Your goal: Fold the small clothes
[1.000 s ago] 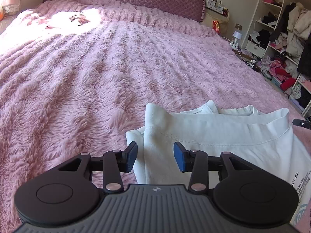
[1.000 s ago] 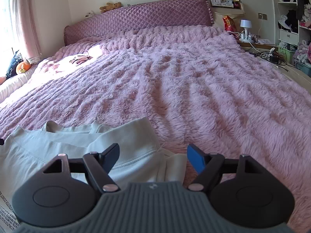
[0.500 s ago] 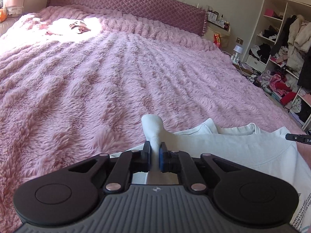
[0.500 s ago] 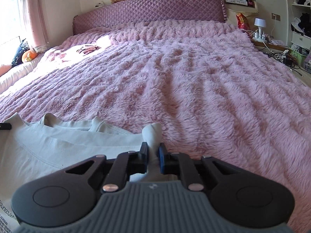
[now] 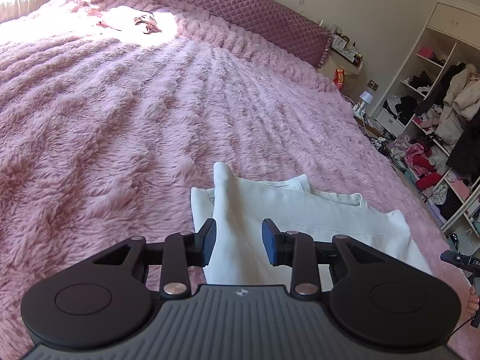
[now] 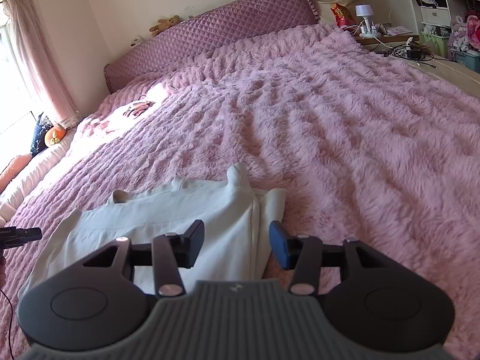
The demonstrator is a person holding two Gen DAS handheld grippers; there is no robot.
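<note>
1. The left gripper (image 5: 238,241) sits nearest in its own view, its jaws parting, with a raised ridge of the white garment (image 5: 285,207) standing between them; the left pad is at the cloth's edge, the right pad clear of it.
2. The right gripper (image 6: 237,244) is likewise parting its jaws over the same garment (image 6: 168,219); folded cloth lies between the pads, and neither pad presses on it.
3. The garment lies on the pink blanket (image 5: 120,114) at the near edge of the bed, folded in layers, with a pinched peak of cloth sticking up at each front corner.
4. In the left view the tip of the right gripper shows at the right edge, just past the garment, with a fingertip (image 5: 473,298) below it.
5. Farther out, the blanket runs bare and furry across the bed to a sunlit patch where a small pinkish item (image 5: 145,21) lies.
6. Beyond that stands the quilted purple headboard (image 6: 210,39), a teddy bear (image 6: 164,24) on top of it.
7. Farthest right, a lamp (image 6: 364,12) stands on a bedside table and open shelves (image 5: 435,114) hold heaped clothes.
</note>
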